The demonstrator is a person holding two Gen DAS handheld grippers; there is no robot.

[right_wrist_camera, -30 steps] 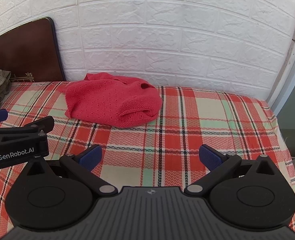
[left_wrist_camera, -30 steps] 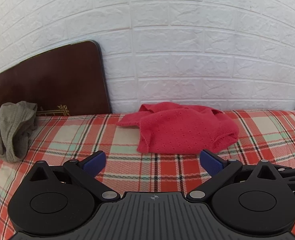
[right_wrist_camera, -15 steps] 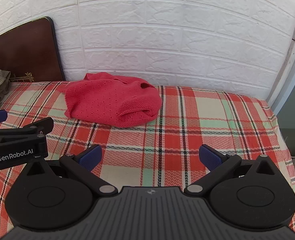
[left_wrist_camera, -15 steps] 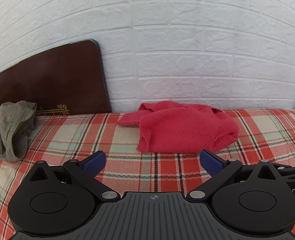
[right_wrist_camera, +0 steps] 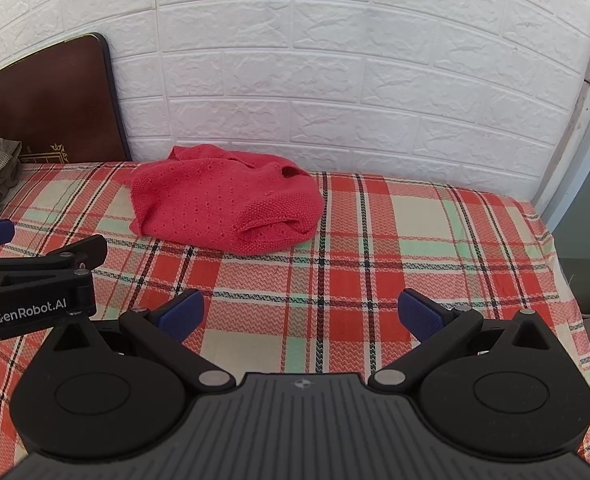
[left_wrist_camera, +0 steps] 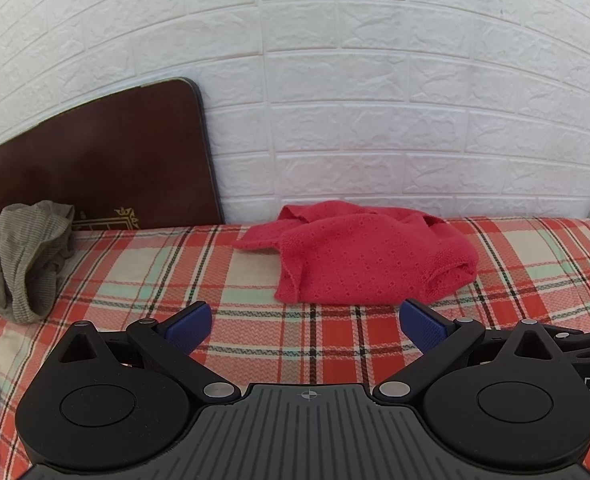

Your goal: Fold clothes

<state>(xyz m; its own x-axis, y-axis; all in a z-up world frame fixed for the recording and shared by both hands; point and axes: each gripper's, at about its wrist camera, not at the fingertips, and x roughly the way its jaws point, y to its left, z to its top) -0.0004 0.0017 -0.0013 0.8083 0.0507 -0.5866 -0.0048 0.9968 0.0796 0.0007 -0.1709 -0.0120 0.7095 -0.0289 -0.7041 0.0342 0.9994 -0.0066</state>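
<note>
Left wrist view shows the left gripper (left_wrist_camera: 306, 326) with its two blue fingertips (left_wrist_camera: 187, 326) wide apart and nothing between them. It hangs above the checked sheet (left_wrist_camera: 135, 276) and touches no cloth. Right wrist view shows the right gripper (right_wrist_camera: 301, 316) the same way, with its blue fingertips (right_wrist_camera: 181, 314) spread wide and empty too, over a bare part of the sheet. The two grippers sit side by side, and the left one pokes into the right wrist view from the edge. Ahead of both, near the white brick wall (left_wrist_camera: 375, 100), lies the red sweater (left_wrist_camera: 371, 258). It is in a soft lump, bunched up, with one part sticking out to the side and an edge rolled under. It sits a little way from the grippers, not touching them. Far over on the left side is a gray-green cloth (left_wrist_camera: 25, 262), also in a crumpled heap, next to a brown board (left_wrist_camera: 95, 160) that leans on the wall. I think the folding has not begun yet. No cloth looks flat or neat, and nothing is held. What is left, I think, is to reach the sweater, spread it flat, fold it, and then do the other cloth too.
</note>
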